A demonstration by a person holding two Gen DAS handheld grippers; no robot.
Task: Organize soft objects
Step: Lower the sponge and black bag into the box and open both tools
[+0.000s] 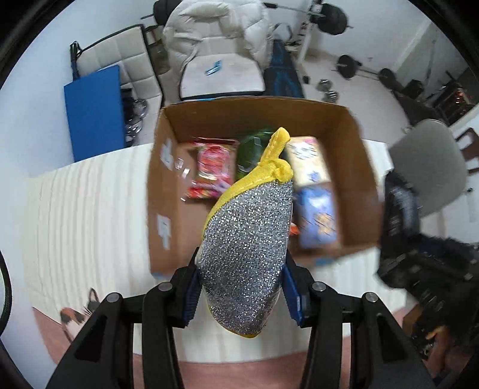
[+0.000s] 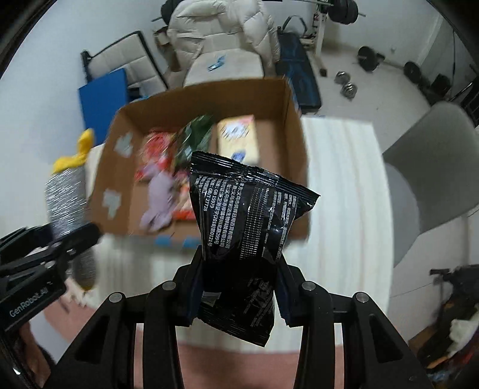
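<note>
Room: home gym clutter behind, barbell (image 1: 332, 15) at 1 o'clock, puffy jacket (image 1: 215, 24) over chair at 12; cat (image 1: 74, 317) peeking at 8, left view.
Surface: white ribbed table (image 1: 89, 215), pink rug beneath.
Box: open cardboard box (image 1: 353, 167) on table, dead ahead in both views; already holding red packet (image 1: 212, 170), green packet (image 1: 254, 149), two printed cartons (image 1: 317, 215), lilac soft thing (image 2: 158, 203).
Left gripper (image 1: 242, 287): jaws clamped on glittery silver sponge (image 1: 248, 239) with yellow trim and loop; held above box's near wall, not yet inside.
Right gripper (image 2: 239, 284): jaws clamped on crinkled black pouch (image 2: 245, 227); hovering short of box's near edge, box at 12.
Writing: pouch back in white Chinese print, mostly too small; "GB 15979" and "27728" legible. "GenRobot.AI" on left gripper housing, seen at 8 in right view. Carton graphics blurred, unreadable.
Step, by judgement: both items airborne, drop into box next.
Risks: pouch foil slick, pinched low at its narrowed waist, could slide out before clearing the wall. Sponge squashy, could spring sideways on release and land outside. Grippers near each other, collision likely if both enter together. Free floor mostly at box's left; items may pile on packets.
</note>
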